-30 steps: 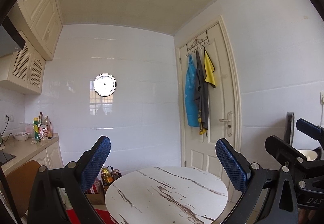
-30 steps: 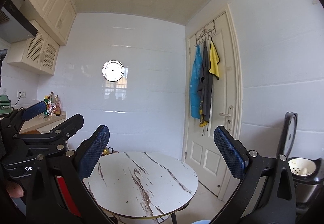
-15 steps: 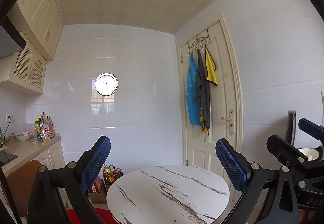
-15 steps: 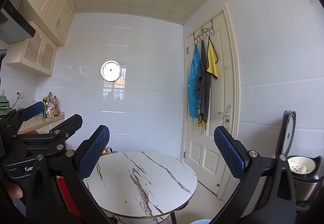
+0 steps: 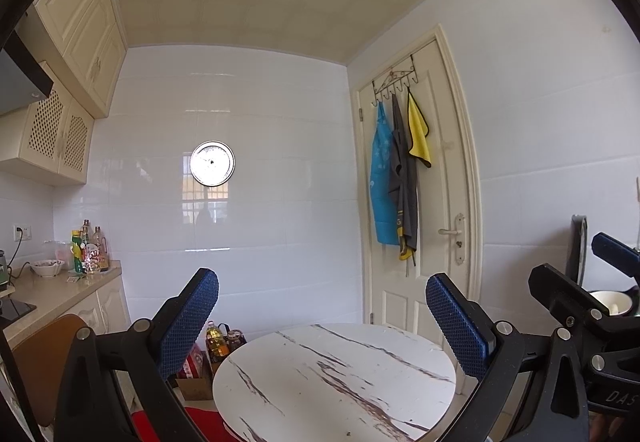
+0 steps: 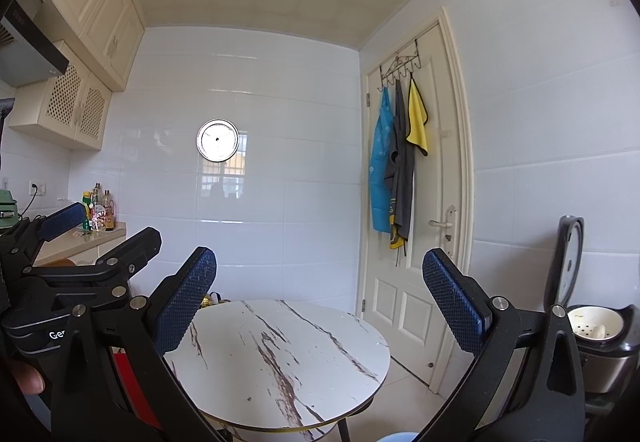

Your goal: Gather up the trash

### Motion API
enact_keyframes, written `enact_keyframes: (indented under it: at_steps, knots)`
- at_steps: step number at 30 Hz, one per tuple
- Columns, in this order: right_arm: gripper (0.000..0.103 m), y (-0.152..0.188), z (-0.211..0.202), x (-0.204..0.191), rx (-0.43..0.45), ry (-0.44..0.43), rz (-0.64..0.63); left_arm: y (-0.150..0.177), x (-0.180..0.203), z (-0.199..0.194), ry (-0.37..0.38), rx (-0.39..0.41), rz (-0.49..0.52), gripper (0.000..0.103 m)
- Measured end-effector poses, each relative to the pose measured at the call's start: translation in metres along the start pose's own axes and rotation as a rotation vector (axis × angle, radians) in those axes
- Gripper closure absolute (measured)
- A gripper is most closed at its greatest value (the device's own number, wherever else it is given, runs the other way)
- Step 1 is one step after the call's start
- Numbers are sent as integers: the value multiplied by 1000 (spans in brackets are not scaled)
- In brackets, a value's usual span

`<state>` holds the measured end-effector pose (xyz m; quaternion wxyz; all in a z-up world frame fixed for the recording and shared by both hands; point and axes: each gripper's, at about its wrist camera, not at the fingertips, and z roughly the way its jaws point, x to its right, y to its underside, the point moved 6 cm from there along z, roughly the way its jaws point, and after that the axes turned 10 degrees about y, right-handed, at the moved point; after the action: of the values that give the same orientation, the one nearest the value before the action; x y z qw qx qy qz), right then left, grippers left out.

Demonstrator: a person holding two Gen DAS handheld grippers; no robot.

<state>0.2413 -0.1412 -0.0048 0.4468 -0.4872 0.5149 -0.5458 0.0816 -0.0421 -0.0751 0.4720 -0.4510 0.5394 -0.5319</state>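
No trash shows in either view. My left gripper point(image 5: 322, 316) is open and empty, held up in front of a round white marble-pattern table point(image 5: 332, 382). My right gripper point(image 6: 320, 296) is open and empty too, above the same table point(image 6: 280, 358). The right gripper shows at the right edge of the left wrist view point(image 5: 580, 306). The left gripper shows at the left of the right wrist view point(image 6: 100, 242). Both cameras point slightly upward at the far wall.
A white door point(image 6: 416, 242) with hanging cloths stands at the right. A rice cooker point(image 6: 600, 338) with its lid up is at far right. A counter point(image 5: 60, 290) with bottles, a brown chair point(image 5: 44, 358) and floor bottles point(image 5: 218, 340) are at left.
Both views have tilted up a little and shifted slightly; the table sits lower in frame. Both grippers stay open and empty.
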Motion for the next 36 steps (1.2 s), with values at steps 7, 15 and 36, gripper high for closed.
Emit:
enact_keyframes:
  at_steps: [7,15,36]
  knots:
    - [0,1,2,-1,-6,0,7,4,-10,0,2,-3,0,0]
    - [0,2,4,-2,-12,1,6,4,-20,5,3,-6,0,0]
    - [0,3,7,-2,-15,-2,8,5,-30,7,1,-6,5,0]
